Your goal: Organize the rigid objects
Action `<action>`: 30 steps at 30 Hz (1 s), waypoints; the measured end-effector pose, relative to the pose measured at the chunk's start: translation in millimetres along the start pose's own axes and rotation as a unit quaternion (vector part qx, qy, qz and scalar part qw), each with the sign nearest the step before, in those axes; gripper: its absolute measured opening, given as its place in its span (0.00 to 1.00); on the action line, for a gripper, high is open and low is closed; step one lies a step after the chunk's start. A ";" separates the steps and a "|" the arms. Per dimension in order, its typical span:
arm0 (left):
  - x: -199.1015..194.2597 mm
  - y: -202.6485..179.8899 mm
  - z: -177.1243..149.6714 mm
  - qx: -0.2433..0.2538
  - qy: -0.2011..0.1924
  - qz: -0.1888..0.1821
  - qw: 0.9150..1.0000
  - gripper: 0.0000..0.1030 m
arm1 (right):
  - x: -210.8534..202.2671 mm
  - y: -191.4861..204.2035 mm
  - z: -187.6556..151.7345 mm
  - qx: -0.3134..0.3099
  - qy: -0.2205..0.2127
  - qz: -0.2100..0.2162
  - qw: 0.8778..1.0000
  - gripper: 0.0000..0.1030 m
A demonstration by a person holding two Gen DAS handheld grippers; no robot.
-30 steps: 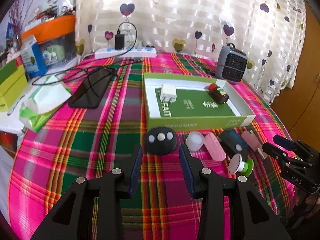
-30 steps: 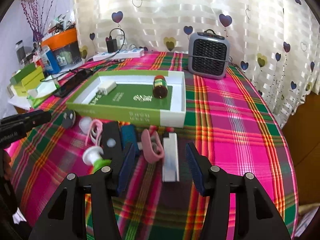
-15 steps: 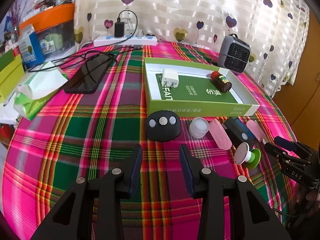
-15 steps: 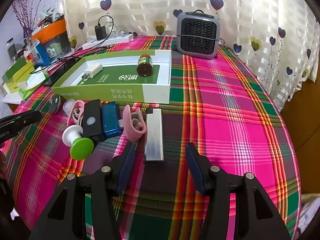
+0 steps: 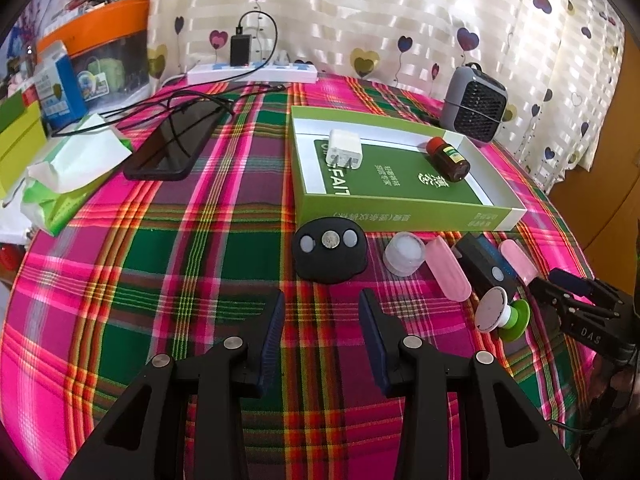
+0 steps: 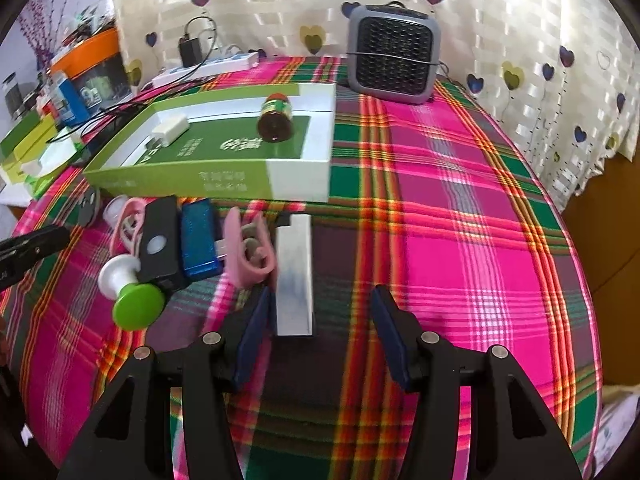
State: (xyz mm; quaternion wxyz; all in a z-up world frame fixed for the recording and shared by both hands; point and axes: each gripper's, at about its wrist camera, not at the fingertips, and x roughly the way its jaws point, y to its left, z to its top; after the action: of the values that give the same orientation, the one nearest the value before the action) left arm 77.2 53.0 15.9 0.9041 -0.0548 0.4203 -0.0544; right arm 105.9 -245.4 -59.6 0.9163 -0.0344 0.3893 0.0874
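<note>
Both jaws apart, nothing between them.

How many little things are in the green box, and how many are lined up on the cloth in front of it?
In the green box: 2, white charger and brown bottle.
In front: 8, black remote, clear jar, two pink cases, black device, blue device, green-and-white knob, silver lighter.
Total: 10

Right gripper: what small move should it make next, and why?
Probably slide the right gripper a little forward and down, then close. Its jaws are open, and the near end of the silver bar already lies between them, close to the left finger. The green box holds sorted items already.
</note>
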 end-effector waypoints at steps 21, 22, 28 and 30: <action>11.4 -1.8 8.6 -0.009 0.010 -0.009 1.000 0.36 | 6.9 -7.2 11.6 -0.024 -0.002 0.039 0.999 0.32; 11.6 -2.7 9.2 -0.008 0.009 -0.009 1.000 0.36 | 7.0 -7.8 11.8 -0.024 -0.002 0.039 0.999 0.31; 14.1 -3.9 10.1 -0.006 0.012 -0.007 1.000 0.36 | 7.3 -10.4 12.8 -0.021 -0.003 0.045 0.999 0.23; 15.6 -3.3 10.7 -0.006 0.014 -0.007 1.000 0.36 | 7.2 -10.5 12.7 -0.021 -0.003 0.044 0.999 0.23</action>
State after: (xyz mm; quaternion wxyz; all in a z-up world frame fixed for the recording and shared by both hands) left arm 95.2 48.1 11.5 0.8974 -0.0624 0.4327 -0.0591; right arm 121.8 -253.2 -56.0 0.9119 -0.0358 0.3857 0.1358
